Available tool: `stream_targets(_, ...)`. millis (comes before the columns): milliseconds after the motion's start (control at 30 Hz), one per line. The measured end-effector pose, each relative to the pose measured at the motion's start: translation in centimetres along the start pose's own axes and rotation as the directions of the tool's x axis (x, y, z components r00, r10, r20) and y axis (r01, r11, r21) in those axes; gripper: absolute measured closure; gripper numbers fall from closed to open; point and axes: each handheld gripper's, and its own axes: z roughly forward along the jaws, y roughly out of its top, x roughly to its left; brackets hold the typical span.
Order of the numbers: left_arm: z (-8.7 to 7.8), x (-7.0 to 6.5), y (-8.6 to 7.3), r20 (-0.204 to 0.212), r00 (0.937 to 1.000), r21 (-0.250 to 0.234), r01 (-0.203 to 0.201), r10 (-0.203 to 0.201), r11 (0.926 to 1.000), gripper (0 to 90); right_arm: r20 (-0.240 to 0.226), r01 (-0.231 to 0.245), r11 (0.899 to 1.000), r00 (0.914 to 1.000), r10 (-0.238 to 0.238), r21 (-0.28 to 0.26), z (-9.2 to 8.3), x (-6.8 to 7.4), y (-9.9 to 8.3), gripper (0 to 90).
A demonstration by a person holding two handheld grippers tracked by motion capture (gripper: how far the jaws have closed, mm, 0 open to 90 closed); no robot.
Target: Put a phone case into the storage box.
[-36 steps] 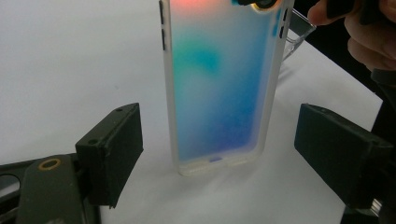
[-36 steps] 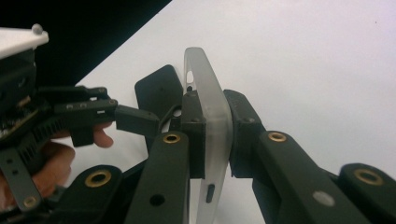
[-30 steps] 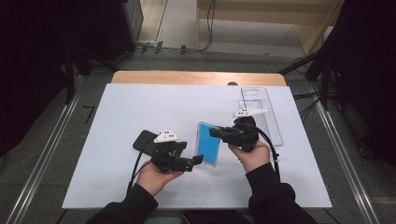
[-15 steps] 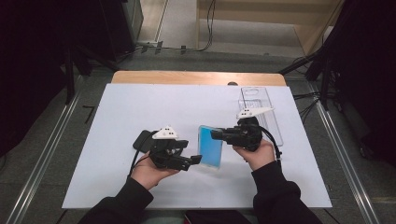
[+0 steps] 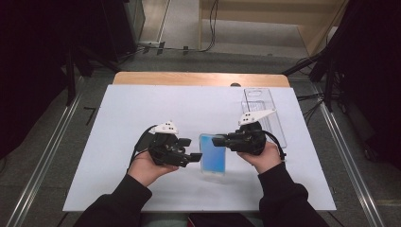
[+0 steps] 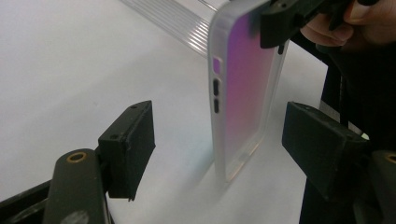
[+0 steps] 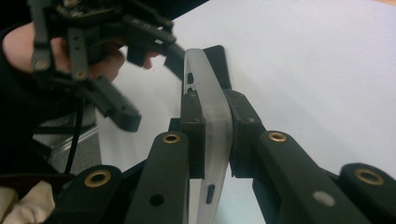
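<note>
Forearms: two, in dark sleeves, entering from the near edge of the white table [image 5: 118, 113]; each hand holds one gripper, jaws turned inward toward the other.

Left gripper [image 5: 188, 149]: held low over the table, jaws spread wide apart, nothing between them; its fingers [image 6: 128, 149] stand either side of the phone case without touching it.

Right gripper [image 5: 218, 141]: jaws clamped on the upper edge of the phone case [image 5: 212, 153], pinching its rim from both faces.

Phone case: near mid-table between the two grippers, tilted up on its lower end, which rests on the table. Translucent frosted rim, blue-to-purple panel, side button cut-outs visible.

Beyond: clear plastic tray [image 5: 263, 106] lying flat behind the right gripper, near the table's far right corner.
</note>
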Motion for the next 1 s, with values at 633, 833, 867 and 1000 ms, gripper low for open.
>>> stream_targets(633, -0.9, 0.6, 1.6, 0.135, 0.9827, -0.024, -0.125, 0.127, 0.9918, 31.6, -0.123, 0.086, 0.996, 0.9889, -0.084, 0.006, 0.5, 0.8, 0.1, 77.1)
stream_targets(833, -0.9, 0.5, 1.6, 0.168, 0.9752, 0.000, -0.146, 0.144, 0.9892, 40.6, -0.157, 0.133, 0.991, 0.9790, -0.131, 0.002, 0.8, 1.1, 0.0, 77.1)
stream_targets(867, -0.9, 0.5, 1.6, 0.178, 0.9733, 0.008, -0.149, 0.145, 0.9888, 43.5, -0.159, 0.136, 0.991, 0.9781, -0.135, 0.001, 0.8, 1.2, 0.0, 77.1)
stream_targets(1000, -1.0, 0.5, 1.4, 0.198, 0.9698, 0.030, -0.151, 0.142, 0.9881, 57.2, -0.177, 0.153, 0.988, 0.9724, -0.152, -0.009, 0.8, 1.2, 0.0, 77.1)
